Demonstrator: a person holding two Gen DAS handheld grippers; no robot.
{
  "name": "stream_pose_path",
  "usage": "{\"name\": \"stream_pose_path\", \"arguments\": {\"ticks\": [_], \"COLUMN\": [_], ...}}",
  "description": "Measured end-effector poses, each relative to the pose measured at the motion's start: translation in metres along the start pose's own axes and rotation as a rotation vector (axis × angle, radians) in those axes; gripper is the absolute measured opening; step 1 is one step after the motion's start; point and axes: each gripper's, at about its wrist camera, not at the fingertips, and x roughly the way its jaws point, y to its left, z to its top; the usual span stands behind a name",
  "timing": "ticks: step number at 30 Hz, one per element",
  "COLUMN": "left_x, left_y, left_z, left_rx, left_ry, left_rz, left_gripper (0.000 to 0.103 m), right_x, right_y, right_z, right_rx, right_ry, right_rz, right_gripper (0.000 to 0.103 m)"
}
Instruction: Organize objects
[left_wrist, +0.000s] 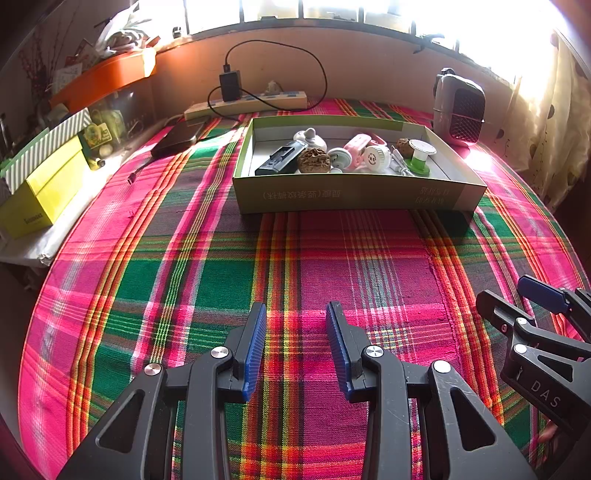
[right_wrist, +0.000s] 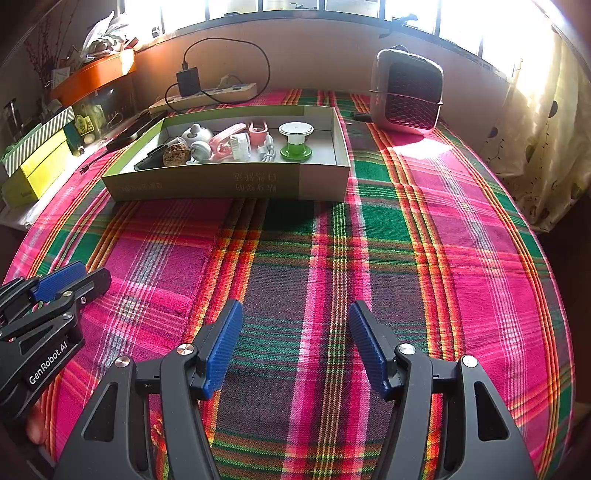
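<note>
Both grippers hang above the checked cloth (left_wrist: 207, 236), side by side, and both point down toward it at a slant. The left gripper (left_wrist: 295, 314) has its jaws apart and nothing is between them; only the cloth shows in the gap. The right gripper (right_wrist: 295, 314) is the same, with jaws wide and empty. Each one appears at the edge of the other's view, so they are near each other but not touching.

The things of the task are already together in the open box (left_wrist: 354, 195), which stands on the cloth well ahead of both grippers, near the far wall. Inside it lie a black device (left_wrist: 280, 160), a brown nut (left_wrist: 314, 161), a small white pot (left_wrist: 310, 138), a pink clip (left_wrist: 360, 146), a white round part (left_wrist: 376, 157) and a green spool (left_wrist: 419, 158). They lie in a loose row along the bottom, some touching each other. I see no loose object on the cloth between the box and the grippers.

A heater (right_wrist: 406, 94) stands beside the box at the right, and a power strip (left_wrist: 247, 103) with a black charger lies behind it against the wall. Yellow boxes (left_wrist: 40, 192) stand at the left edge.

Because the cloth is bare and the jaws are free, I judge that the collecting is finished, or nearly so, and the hands are in a neutral place away from the box.
</note>
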Motion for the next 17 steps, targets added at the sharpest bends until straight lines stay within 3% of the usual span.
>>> {"name": "stream_pose_path", "arguments": {"ticks": [17], "left_x": [-0.0003], "left_y": [0.0001], "left_z": [0.0000], "left_rx": [-0.001], "left_ry": [0.000], "left_rz": [0.000], "left_gripper": [0.032], "right_x": [0.0003], "right_y": [0.0012], "right_z": [-0.0005], "right_rx": [0.000], "right_ry": [0.000], "right_rz": [0.000], "right_gripper": [0.061]}}
